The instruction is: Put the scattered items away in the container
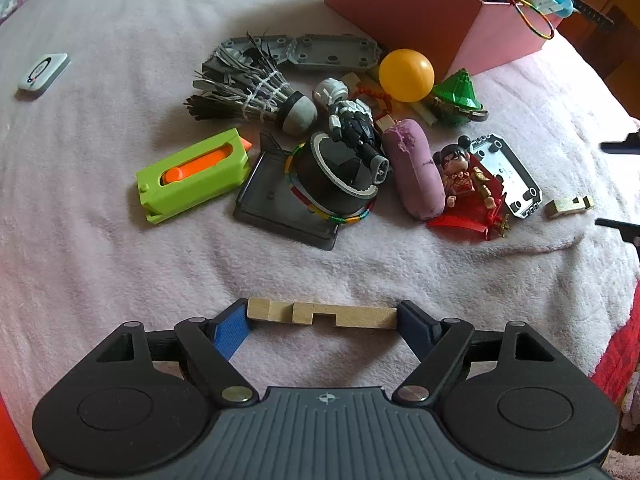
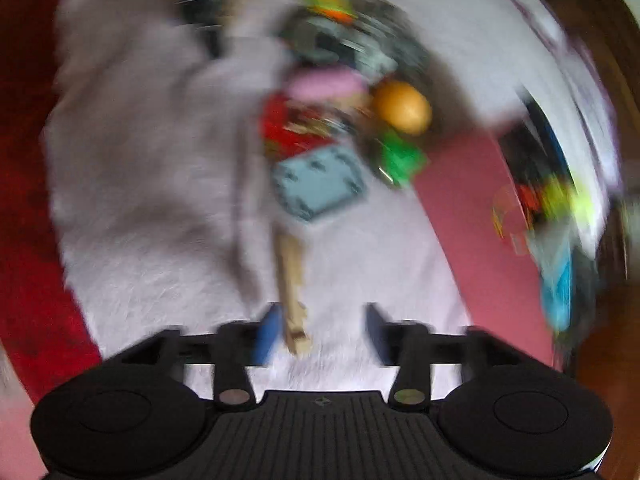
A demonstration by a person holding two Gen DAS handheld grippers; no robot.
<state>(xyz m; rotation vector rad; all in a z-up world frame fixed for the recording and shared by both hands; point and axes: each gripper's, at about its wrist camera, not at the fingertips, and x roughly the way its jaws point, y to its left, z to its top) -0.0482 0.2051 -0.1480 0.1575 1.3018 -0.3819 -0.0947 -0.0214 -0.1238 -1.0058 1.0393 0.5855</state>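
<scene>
A notched wooden block [image 1: 322,314] sits clamped lengthwise in the left tool [image 1: 323,322]. The right tool [image 2: 320,334] stands apart, a wooden piece [image 2: 294,300] beside its left finger.

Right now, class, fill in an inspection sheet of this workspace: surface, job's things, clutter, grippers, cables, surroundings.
Surface: pale fleece blanket, wrinkled.
Job's things: pink box, already part filled; toy pile beside it, with yellow ball, green slider toy, purple oblong, shuttlecock.
Clutter: small white device, apart from the pile.
Grippers: left gripper shut on notched wooden piece; right gripper open, a wooden piece beside one finger, view blurred.
Cables: nothing seen.
Surroundings: red cloth at blanket's edge.
</scene>
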